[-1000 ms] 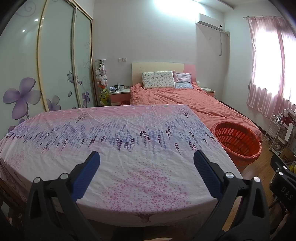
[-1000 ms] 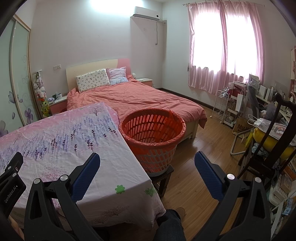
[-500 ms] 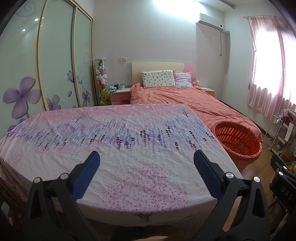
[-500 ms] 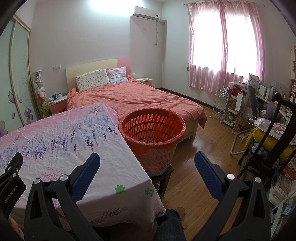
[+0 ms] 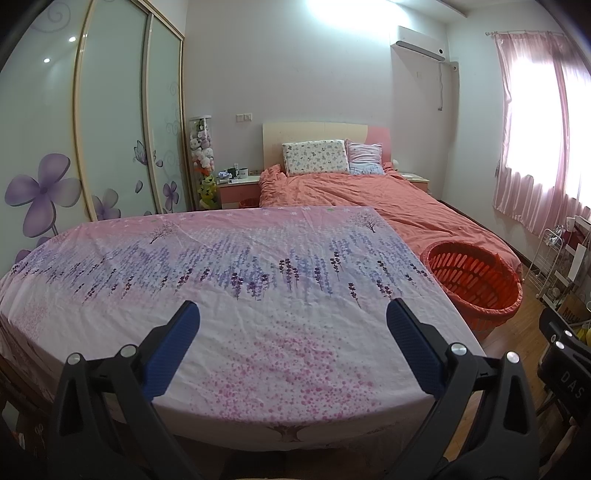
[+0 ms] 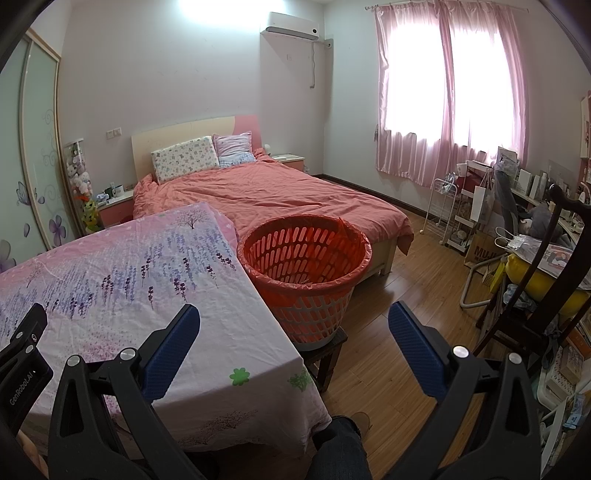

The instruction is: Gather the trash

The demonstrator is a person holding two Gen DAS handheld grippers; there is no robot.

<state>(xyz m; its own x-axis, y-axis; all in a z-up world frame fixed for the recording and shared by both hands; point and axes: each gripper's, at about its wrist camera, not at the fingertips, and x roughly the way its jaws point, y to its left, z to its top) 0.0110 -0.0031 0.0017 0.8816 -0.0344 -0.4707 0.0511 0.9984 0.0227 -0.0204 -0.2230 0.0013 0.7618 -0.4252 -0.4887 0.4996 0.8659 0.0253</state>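
Nearest to me, the left gripper point(image 5: 291, 317) hung over the near edge of the worktop point(image 5: 258, 332), its jaws spread wide and grasping nothing; the blue pads point(image 5: 173, 350) framed only bare cloth. The right gripper point(image 6: 293, 317) sat just beside it to the right, jaws likewise released and empty, one pad over the corner of the worktop and the other over the wooden floor point(image 6: 399, 295). Below that gripper I could see a person's knee point(image 6: 340, 450) in dark trousers and the toe of a brown shoe point(image 6: 362, 421).

The worktop was covered by a pink sheet printed with purple lavender sprigs. I could make out no loose trash on it in either view.

Just beside the worktop's right edge stood the orange basket point(image 6: 306, 258), lined with a thin orange bag and raised on a dark stool point(image 6: 328, 354). From my angle I could see nothing lying inside it.

Behind basket and worktop lay the bed point(image 6: 277, 195) under a salmon duvet, with two pillows point(image 6: 184, 160) against the headboard. A nightstand point(image 5: 238, 186) stood at its left, next to a column of plush toys point(image 5: 202, 155) and the sliding wardrobe point(image 5: 110, 129) with its purple flower decals. Farthest off, pink curtains point(image 6: 450, 96) covered the bright window and an air conditioner point(image 6: 291, 24) hung high on the wall. To the right, a cluttered desk point(image 6: 535, 206) and a dark chair point(image 6: 546, 280) filled the side of the room.
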